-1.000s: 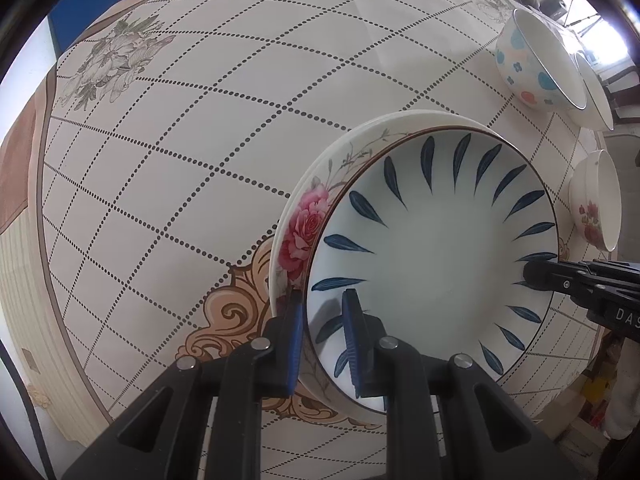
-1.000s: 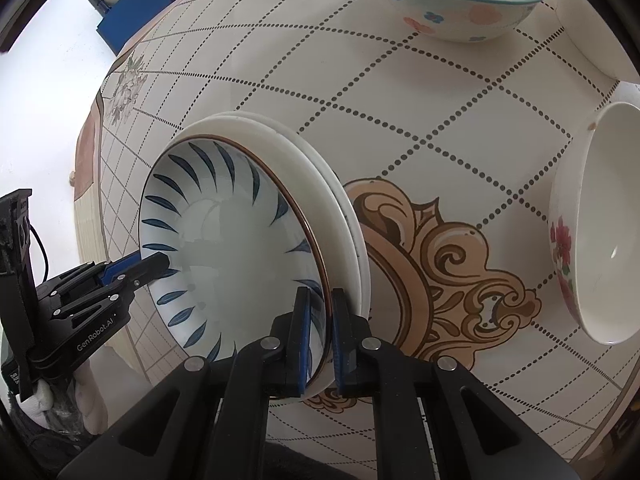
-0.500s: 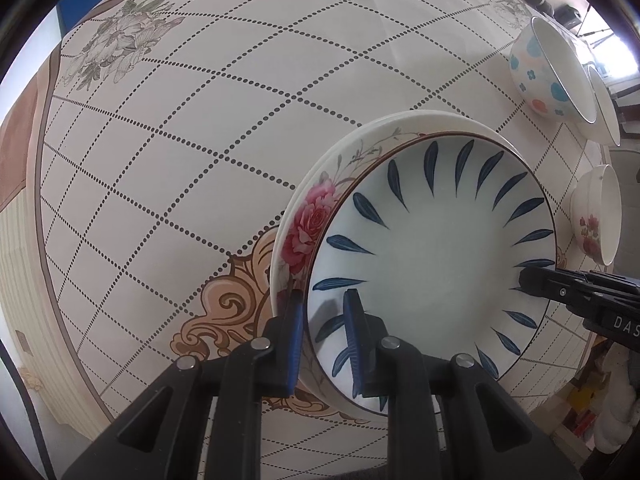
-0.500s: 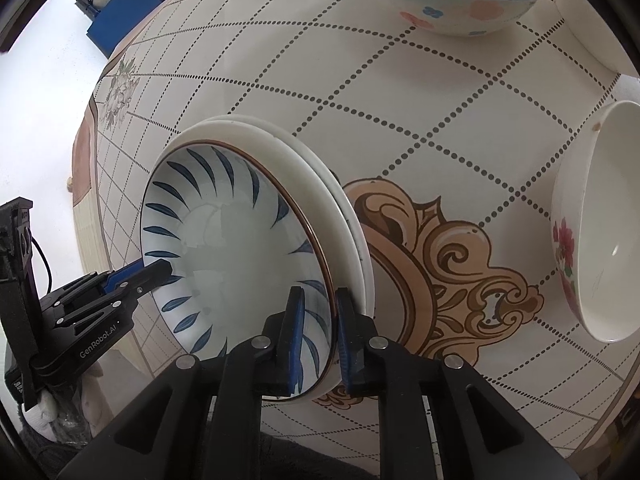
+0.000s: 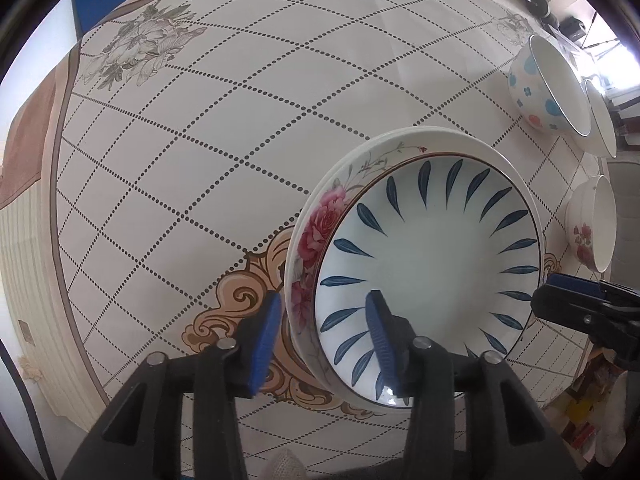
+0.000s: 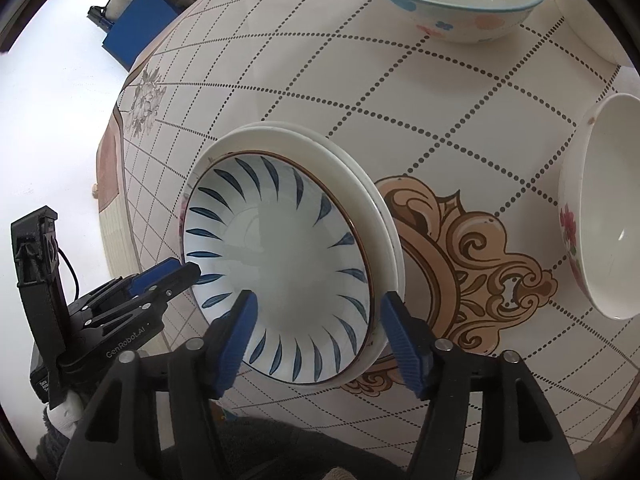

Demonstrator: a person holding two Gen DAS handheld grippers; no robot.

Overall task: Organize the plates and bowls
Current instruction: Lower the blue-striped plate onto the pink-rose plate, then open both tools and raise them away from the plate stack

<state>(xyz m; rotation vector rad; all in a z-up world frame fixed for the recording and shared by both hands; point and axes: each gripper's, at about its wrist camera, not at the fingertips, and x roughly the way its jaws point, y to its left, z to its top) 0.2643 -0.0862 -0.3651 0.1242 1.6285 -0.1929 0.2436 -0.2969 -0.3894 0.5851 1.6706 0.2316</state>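
Blue-leaf plate (image 5: pixel 432 276): on top of the stack, nested in the rose plate, near the middle of the bench by the brown scroll ornament.
Rose plate (image 5: pixel 316 236): directly under the blue-leaf plate; a further white rim (image 6: pixel 360 184) shows beneath it in the right wrist view.
Left tongs (image 5: pixel 320 336): jaws opening; the near-left rim of the stack stands between the blue pads (image 5: pixel 264 344), neither pad pressing on it.
Right tongs (image 6: pixel 318 340): jaws opening and standing wide; the near-right rim of the stack lies between them, pads clear of it.
Spotted bowl (image 5: pixel 548 88): upright at the far right of the bench, with a white bowl (image 5: pixel 600 120) just behind it.
Flower bowl (image 6: pixel 600 216): upright on the right, well apart from the stack.
Bench (image 5: pixel 224 128): covered with a cream cloth with dotted diamond lines.
Blue box (image 6: pixel 136 36): on the floor beyond the far left edge.
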